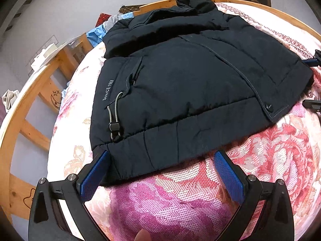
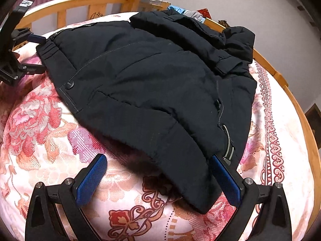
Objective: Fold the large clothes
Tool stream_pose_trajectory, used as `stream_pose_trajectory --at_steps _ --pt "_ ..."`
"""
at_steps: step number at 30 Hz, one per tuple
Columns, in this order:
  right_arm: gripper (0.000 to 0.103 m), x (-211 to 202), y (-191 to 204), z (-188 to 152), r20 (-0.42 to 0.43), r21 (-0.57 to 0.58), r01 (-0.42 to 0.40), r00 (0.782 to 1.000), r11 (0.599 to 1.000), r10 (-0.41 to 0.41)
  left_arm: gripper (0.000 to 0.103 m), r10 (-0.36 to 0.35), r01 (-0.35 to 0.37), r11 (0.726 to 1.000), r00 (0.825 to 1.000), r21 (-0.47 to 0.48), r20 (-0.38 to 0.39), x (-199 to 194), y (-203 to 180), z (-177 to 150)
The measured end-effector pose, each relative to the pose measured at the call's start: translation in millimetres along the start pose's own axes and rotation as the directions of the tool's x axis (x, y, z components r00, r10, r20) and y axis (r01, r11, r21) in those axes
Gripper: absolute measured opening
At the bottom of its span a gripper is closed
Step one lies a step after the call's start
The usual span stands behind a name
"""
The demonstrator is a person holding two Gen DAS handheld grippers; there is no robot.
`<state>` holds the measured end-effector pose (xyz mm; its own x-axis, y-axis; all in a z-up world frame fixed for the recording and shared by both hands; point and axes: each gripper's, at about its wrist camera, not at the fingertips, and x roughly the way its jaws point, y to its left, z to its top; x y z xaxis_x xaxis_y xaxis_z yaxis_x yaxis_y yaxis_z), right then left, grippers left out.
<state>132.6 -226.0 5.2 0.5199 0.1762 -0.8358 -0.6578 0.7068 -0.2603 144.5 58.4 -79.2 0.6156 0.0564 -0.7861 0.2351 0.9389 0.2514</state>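
Jacket count: one dark jacket point(image 1: 180, 84) on one bed point(image 1: 164, 204).
Left tool point(image 1: 162, 158) and right tool point(image 2: 158, 162), both spread apart, at its 6 o'clock hem.

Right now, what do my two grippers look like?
Both match: the left gripper and right gripper have black angular frames with round silver bolts, and flat fingers faced with textured blue pads. The left gripper's black body carries a small label with white print.
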Motion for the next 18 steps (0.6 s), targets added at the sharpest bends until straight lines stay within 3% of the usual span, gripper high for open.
stream_pose_trajectory --at_steps 12,18 --pt "0.103 1.7 -1.4 -0.4 0.000 0.006 -0.001 1.000 1.000 0.001 0.101 0.006 -0.006 1.000 1.000 0.018 -0.010 1.8 -6.4 -5.6" --pt "0.103 5.0 -3.4 1.3 0.002 0.030 0.003 1.000 1.000 -0.003 0.101 0.000 0.002 0.992 1.000 0.124 -0.017 -2.5 -10.3 -13.3"
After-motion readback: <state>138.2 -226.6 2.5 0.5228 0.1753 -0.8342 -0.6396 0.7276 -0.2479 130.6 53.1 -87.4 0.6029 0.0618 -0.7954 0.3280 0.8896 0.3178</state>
